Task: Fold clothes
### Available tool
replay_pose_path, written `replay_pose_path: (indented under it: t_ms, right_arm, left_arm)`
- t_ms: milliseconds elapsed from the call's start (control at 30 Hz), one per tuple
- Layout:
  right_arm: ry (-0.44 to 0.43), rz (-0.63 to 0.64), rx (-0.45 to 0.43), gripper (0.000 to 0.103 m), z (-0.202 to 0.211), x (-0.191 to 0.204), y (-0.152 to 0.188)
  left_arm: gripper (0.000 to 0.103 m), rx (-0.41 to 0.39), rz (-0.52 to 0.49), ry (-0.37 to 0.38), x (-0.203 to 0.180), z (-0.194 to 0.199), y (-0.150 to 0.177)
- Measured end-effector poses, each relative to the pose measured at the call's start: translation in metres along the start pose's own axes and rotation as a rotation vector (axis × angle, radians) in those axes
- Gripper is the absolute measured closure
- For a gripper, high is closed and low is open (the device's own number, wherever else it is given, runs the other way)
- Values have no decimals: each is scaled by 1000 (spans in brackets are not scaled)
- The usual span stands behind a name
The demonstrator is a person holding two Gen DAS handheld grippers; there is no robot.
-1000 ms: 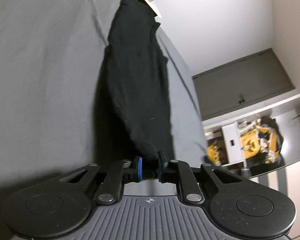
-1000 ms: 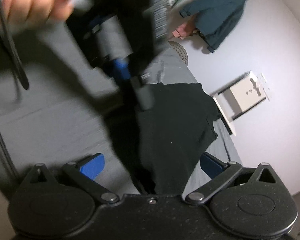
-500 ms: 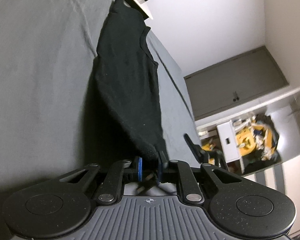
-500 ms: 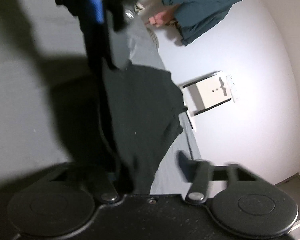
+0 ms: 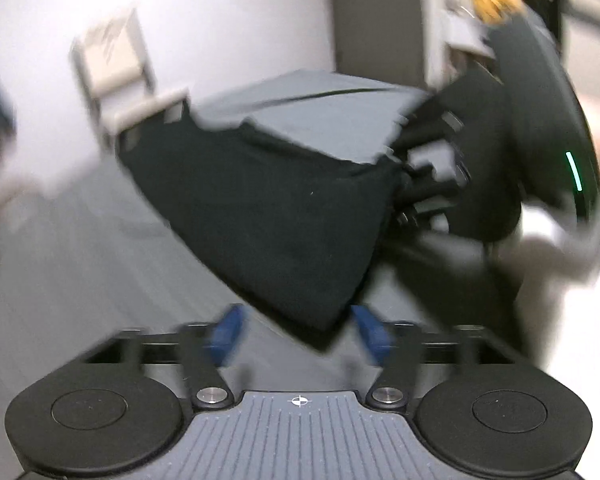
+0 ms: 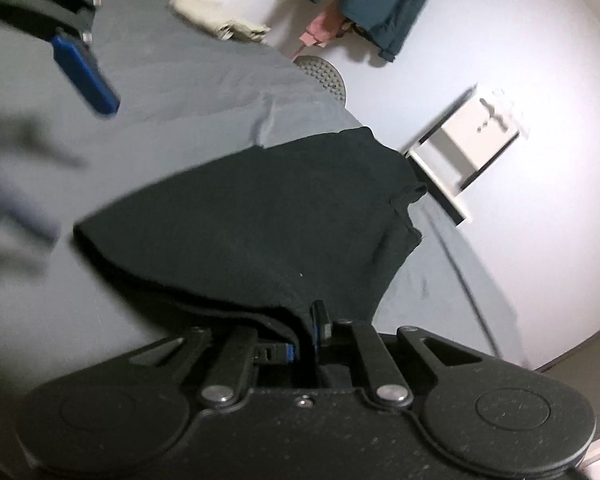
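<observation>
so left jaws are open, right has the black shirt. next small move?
Probably bring the left gripper in and close on the black shirt corner hanging between its open blue pads. The right gripper alone pinches the hem, so the cloth sags over the grey bed.

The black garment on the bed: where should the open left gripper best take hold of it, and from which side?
Probably the free near corner of the black garment, approached low from the bed's near side. That corner already sits between the open left gripper pads, while the right gripper pinches another edge on the grey bed.
</observation>
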State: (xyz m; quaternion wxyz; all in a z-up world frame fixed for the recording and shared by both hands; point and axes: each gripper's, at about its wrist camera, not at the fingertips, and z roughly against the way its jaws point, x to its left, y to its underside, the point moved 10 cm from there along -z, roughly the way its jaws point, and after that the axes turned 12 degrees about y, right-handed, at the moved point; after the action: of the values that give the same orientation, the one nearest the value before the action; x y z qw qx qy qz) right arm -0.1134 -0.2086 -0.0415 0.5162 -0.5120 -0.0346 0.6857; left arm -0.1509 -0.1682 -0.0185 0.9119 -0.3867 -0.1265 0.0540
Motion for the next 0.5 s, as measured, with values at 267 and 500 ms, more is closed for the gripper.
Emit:
replay_pose_path:
  t_ms: [267, 500]
  right_arm:
    - [-156, -216, 56, 94, -10, -33, -15]
    - [-231, -352, 89, 94, -11, -55, -20]
  left_arm:
    - [5, 64, -628, -234, -40, -30, -20]
    - [5, 93, -802, -319, -42, -70, -27]
